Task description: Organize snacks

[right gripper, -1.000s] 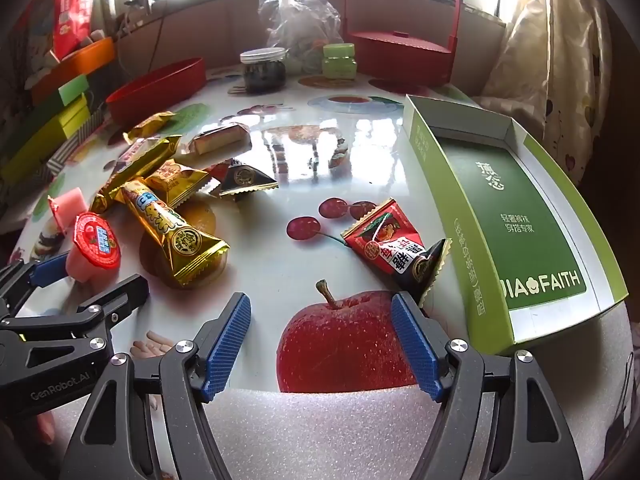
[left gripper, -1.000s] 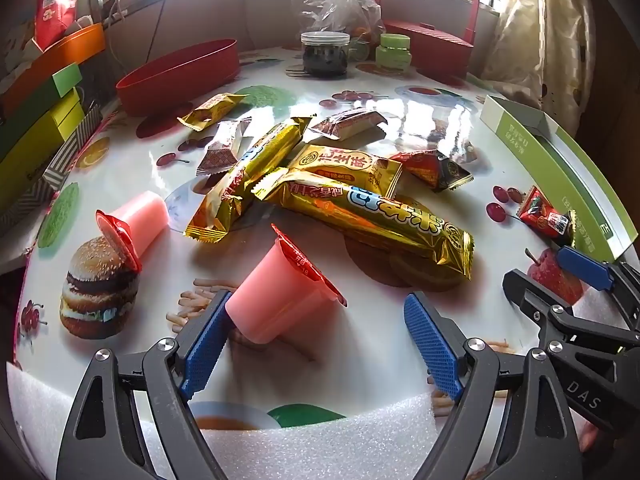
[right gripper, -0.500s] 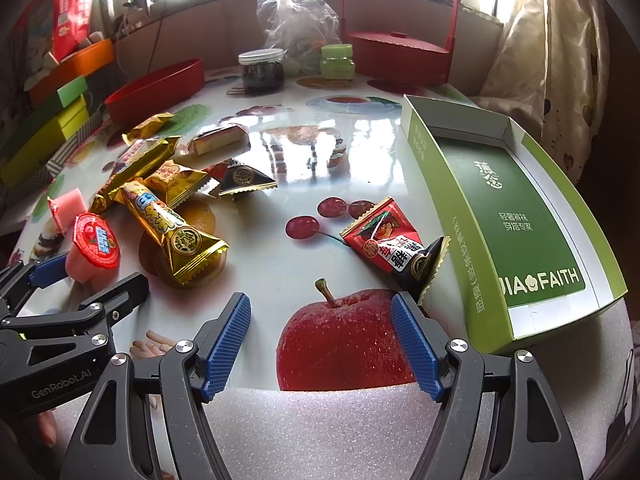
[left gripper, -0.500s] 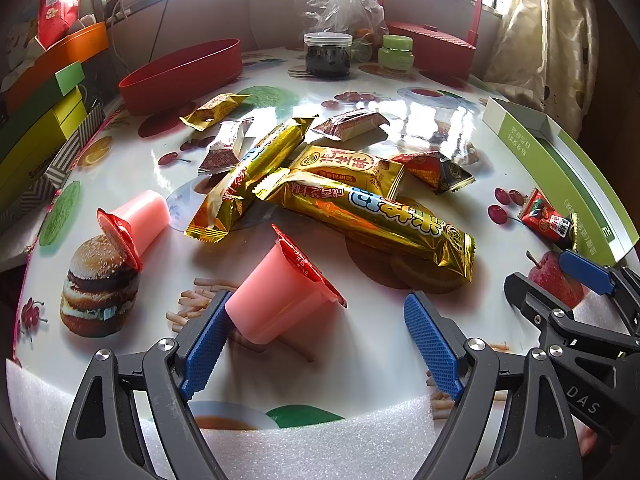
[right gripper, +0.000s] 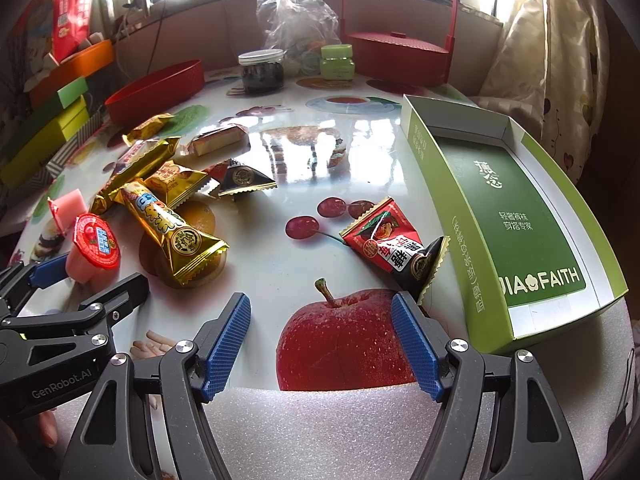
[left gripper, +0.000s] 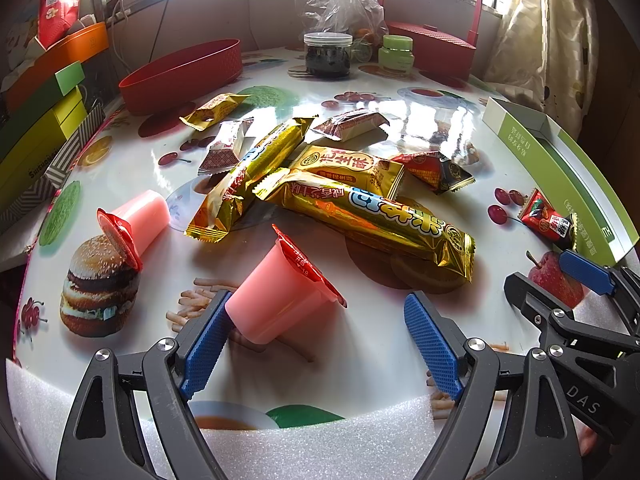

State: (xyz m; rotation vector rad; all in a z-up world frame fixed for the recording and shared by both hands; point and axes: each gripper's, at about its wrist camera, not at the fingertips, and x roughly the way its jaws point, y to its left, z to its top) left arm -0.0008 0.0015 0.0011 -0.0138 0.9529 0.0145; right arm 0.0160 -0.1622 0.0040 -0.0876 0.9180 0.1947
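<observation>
So you're basically just getting started here. Your left gripper [left gripper: 316,344] is sitting with its jaws spread wide around the pink plastic jelly cup with the red foil lid [left gripper: 280,292], tipped on its side near the table's front edge; one pad looks to be touching the cup's base, nothing clamped yet. Your right gripper [right gripper: 320,344] is hovering wide open and empty over the printed apple, with the small red-and-black triangular snack packet [right gripper: 394,246] lying just ahead of its right finger. The long green cardboard box [right gripper: 448,216] along the right edge is looking empty, and the gold wrapped bars [left gripper: 360,216] and a second pink cup [left gripper: 132,220] are all waiting loose mid-table. Nearly everything's left to sort.
</observation>
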